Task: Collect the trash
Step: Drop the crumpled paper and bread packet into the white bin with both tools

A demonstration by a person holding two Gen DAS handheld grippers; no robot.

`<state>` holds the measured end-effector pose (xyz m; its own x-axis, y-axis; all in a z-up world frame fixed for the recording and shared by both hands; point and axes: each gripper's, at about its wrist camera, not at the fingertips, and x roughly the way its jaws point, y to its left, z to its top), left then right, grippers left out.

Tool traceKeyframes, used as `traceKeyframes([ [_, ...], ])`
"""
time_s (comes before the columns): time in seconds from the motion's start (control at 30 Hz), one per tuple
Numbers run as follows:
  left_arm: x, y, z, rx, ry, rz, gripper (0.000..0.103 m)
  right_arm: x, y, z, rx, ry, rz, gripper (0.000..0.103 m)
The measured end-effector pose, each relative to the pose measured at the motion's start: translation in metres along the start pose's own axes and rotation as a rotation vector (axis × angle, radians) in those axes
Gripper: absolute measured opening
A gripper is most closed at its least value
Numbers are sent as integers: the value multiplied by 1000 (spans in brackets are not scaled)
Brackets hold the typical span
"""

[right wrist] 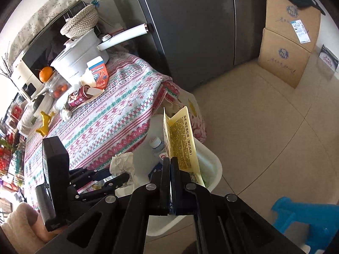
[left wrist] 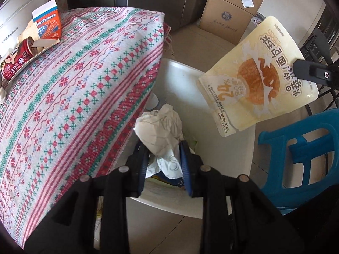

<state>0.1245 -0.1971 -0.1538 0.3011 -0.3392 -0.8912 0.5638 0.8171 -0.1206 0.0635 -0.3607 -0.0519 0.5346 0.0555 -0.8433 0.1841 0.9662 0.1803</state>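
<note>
My left gripper (left wrist: 164, 148) is shut on a crumpled white paper wad (left wrist: 157, 131) and holds it over the white trash bin (left wrist: 231, 148) beside the table. The wad also shows in the right wrist view (right wrist: 122, 163). My right gripper (right wrist: 170, 160) is shut on a yellow bread wrapper (right wrist: 183, 139) and holds it above the bin (right wrist: 216, 167). In the left wrist view the wrapper (left wrist: 258, 74) hangs over the bin's far side. A red can (left wrist: 15, 61), an orange-and-blue carton (left wrist: 47, 25) and a banana peel (right wrist: 43, 124) lie on the tablecloth.
The table with a patterned cloth (left wrist: 84, 97) stands left of the bin. A blue plastic stool (left wrist: 300, 154) stands to the right. Cardboard boxes (left wrist: 228, 10) are stacked against the dark fridge (right wrist: 190, 25). A white pot (right wrist: 80, 55) and fruit sit at the table's back.
</note>
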Motion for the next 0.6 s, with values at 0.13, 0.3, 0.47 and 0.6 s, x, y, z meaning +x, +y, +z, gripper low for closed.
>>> traceKeyframes([
  [0.13,-1,-3,2,24,-10,12,40,0,-3,-1,5,3,-8,2],
  [0.3,-11,-2,2,44,-18,22,53,1,-2,0,4,8,-13,2],
  [0.47,-33,9,5,34,-63,30,72,5,0,-1,-5,27,-16,2],
  [0.6,-44,22,5,4,-89,56,82,15,5,-3,-24,64,-19,2],
])
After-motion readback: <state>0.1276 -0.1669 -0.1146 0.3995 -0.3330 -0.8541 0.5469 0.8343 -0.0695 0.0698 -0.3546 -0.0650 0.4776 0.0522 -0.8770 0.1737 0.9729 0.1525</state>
